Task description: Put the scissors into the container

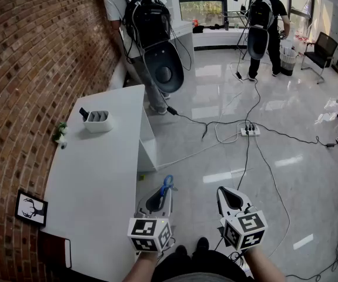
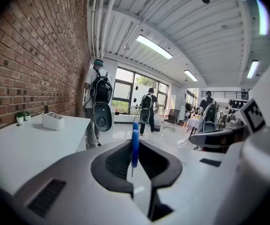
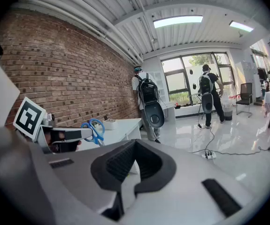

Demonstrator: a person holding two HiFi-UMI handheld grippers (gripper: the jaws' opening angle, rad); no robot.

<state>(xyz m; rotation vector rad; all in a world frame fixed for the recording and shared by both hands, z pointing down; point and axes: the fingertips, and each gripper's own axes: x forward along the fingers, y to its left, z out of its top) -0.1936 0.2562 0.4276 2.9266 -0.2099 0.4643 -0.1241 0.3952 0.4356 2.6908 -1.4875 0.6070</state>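
The scissors (image 1: 167, 185), with blue handles, stick up out of my left gripper (image 1: 159, 202), which is shut on them just off the white table's (image 1: 98, 181) right edge. In the left gripper view the scissors (image 2: 135, 144) stand edge-on between the jaws. From the right gripper view the blue handles (image 3: 93, 129) show beside the left gripper (image 3: 64, 135). The white container (image 1: 97, 121) sits far back on the table, also visible as a small white container (image 2: 53, 121). My right gripper (image 1: 230, 199) is shut on nothing, over the floor.
A framed picture (image 1: 30, 208) and a dark notebook (image 1: 56, 250) lie at the table's near left corner, a small plant (image 1: 60, 132) by the brick wall. Cables and a power strip (image 1: 250, 130) cross the floor. Two people with backpacks (image 1: 148, 16) stand beyond.
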